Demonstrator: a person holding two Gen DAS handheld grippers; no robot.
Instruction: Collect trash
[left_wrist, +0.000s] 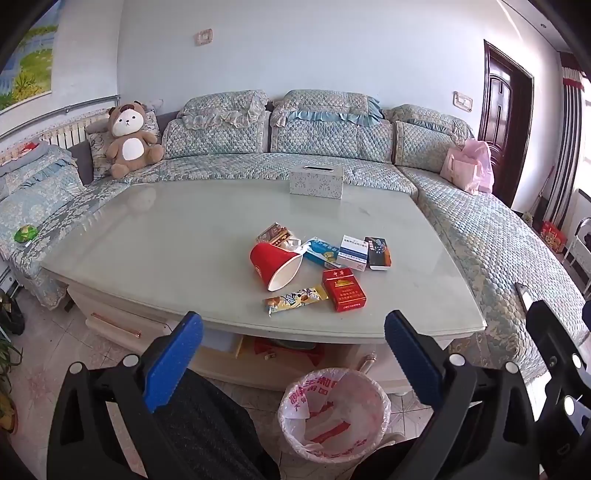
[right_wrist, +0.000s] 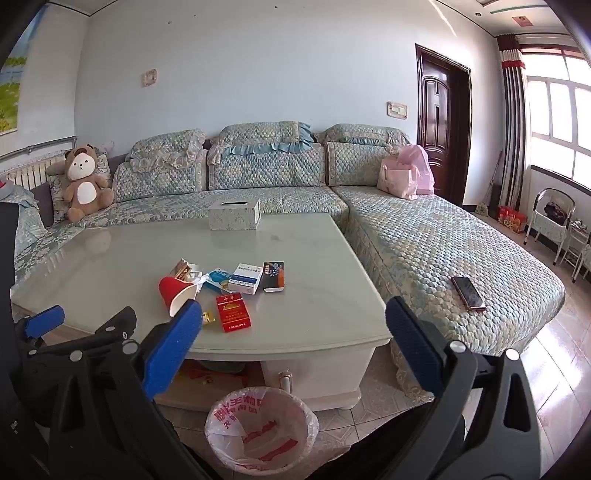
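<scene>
Litter lies in a cluster on the pale coffee table (left_wrist: 166, 258) (right_wrist: 314, 295): a tipped red paper cup (left_wrist: 275, 264) (right_wrist: 177, 295), a red cigarette pack (left_wrist: 343, 290) (right_wrist: 232, 312), a yellow snack wrapper (left_wrist: 295, 300), a white and blue box (left_wrist: 354, 252) (right_wrist: 245, 282), a dark card pack (left_wrist: 377, 253) (right_wrist: 273, 276), a blue packet (left_wrist: 320, 253) and crumpled wrappers. A bin with a pink and white liner (left_wrist: 334, 410) (right_wrist: 260, 430) stands on the floor in front. My left gripper (left_wrist: 293, 332) and right gripper (right_wrist: 293, 321) both hover open and empty before the table's front edge.
A patterned tissue box (left_wrist: 317, 179) (right_wrist: 234, 214) stands at the table's far side. A quilted corner sofa (left_wrist: 332, 162) (right_wrist: 424, 240) wraps around, with a teddy bear (left_wrist: 129, 136), a pink bag (right_wrist: 404, 177) and a phone (right_wrist: 468, 292). Folding chairs (right_wrist: 554, 218) stand by the window.
</scene>
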